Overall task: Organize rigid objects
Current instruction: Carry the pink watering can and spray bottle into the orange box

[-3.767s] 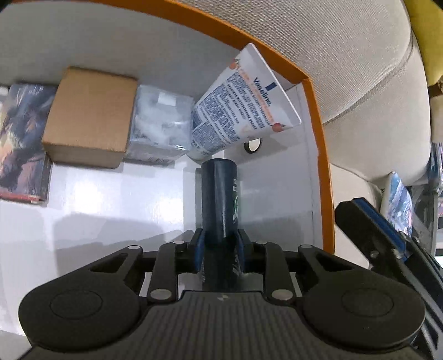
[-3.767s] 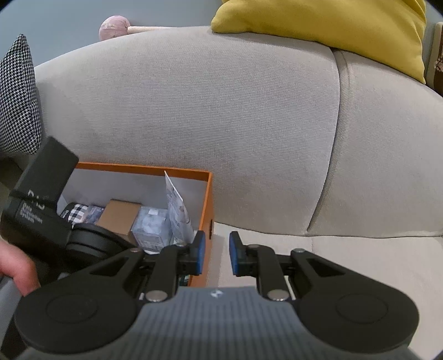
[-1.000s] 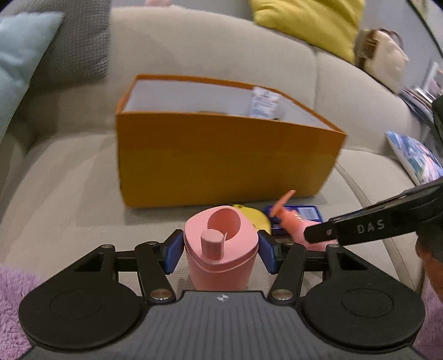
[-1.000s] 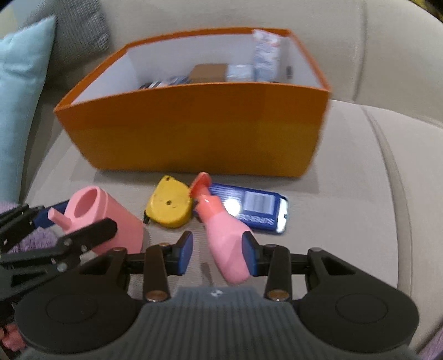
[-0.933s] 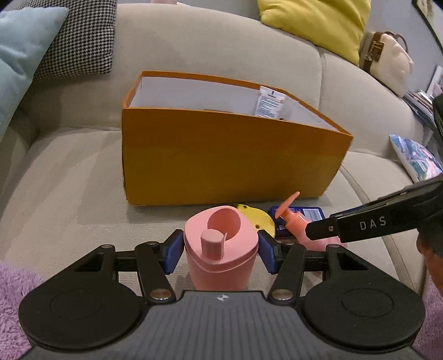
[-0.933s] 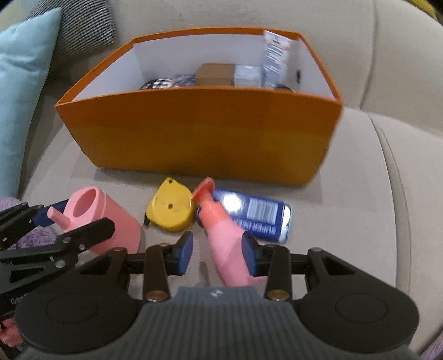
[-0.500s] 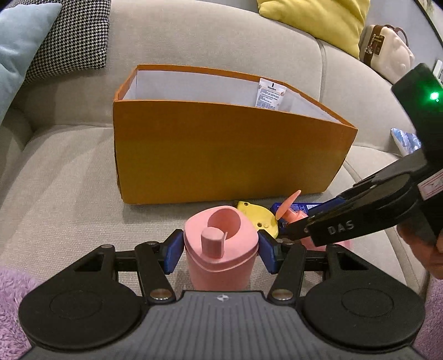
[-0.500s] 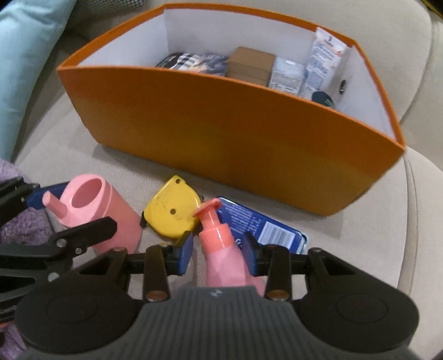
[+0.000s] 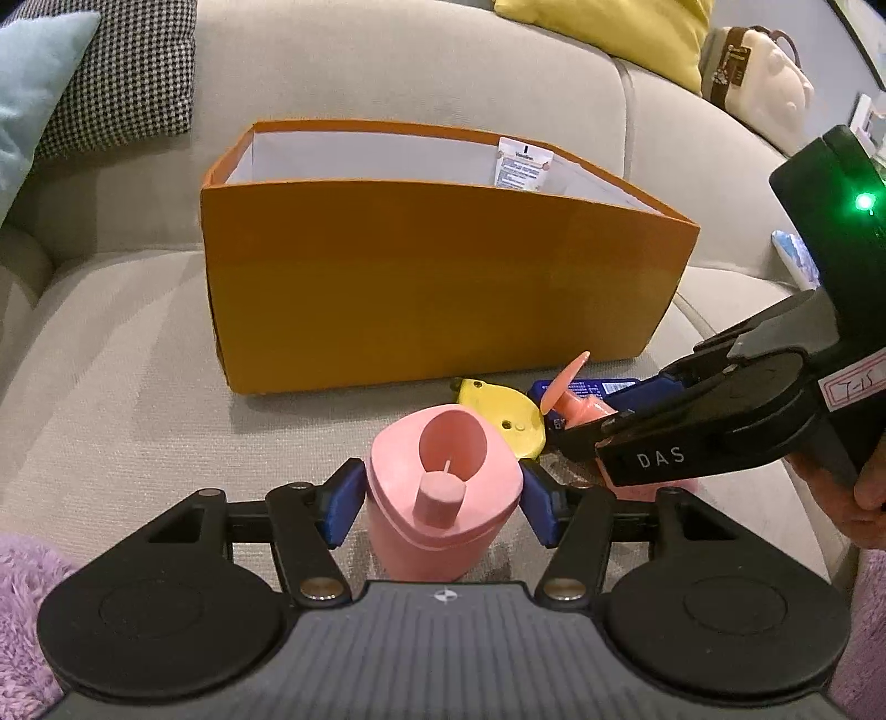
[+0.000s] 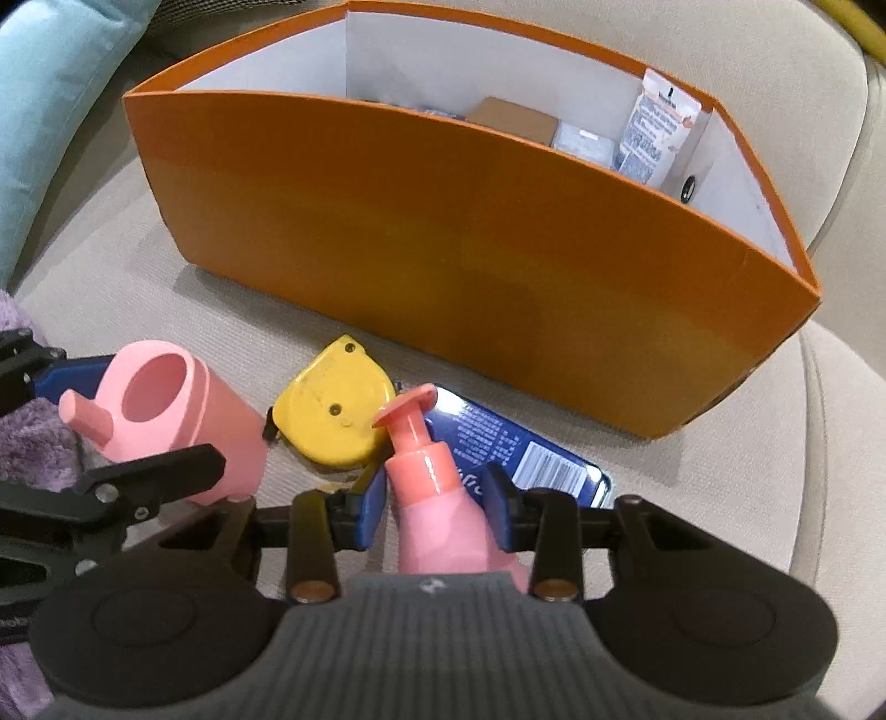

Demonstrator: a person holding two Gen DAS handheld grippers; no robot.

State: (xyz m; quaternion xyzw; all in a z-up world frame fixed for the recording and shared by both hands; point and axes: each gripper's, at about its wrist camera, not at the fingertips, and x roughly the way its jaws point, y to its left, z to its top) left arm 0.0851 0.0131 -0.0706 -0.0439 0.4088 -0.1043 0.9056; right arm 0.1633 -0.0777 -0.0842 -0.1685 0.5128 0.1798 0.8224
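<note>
An orange box [image 9: 432,282] stands on the beige sofa seat, also in the right wrist view [image 10: 470,243], holding a Vaseline tube [image 10: 656,133], a brown box and other items. My left gripper [image 9: 443,507] is shut on a pink cup with a spout [image 9: 443,487], upright on the seat. My right gripper [image 10: 434,507] is shut on a pink pump bottle [image 10: 437,498], tilted up off the seat. A yellow tape measure [image 10: 332,412] and a blue flat pack [image 10: 515,448] lie in front of the box.
A houndstooth cushion [image 9: 122,72] and a light blue cushion [image 9: 33,88] sit at the back left, a yellow cushion [image 9: 609,33] and a cream bag [image 9: 758,83] at the back right. Purple fluffy fabric [image 9: 22,598] lies at the near left.
The right gripper closed on the pink pump bottle and tipped it up from lying flat. The left gripper stays shut on the pink cup. Both views drew slightly nearer the box.
</note>
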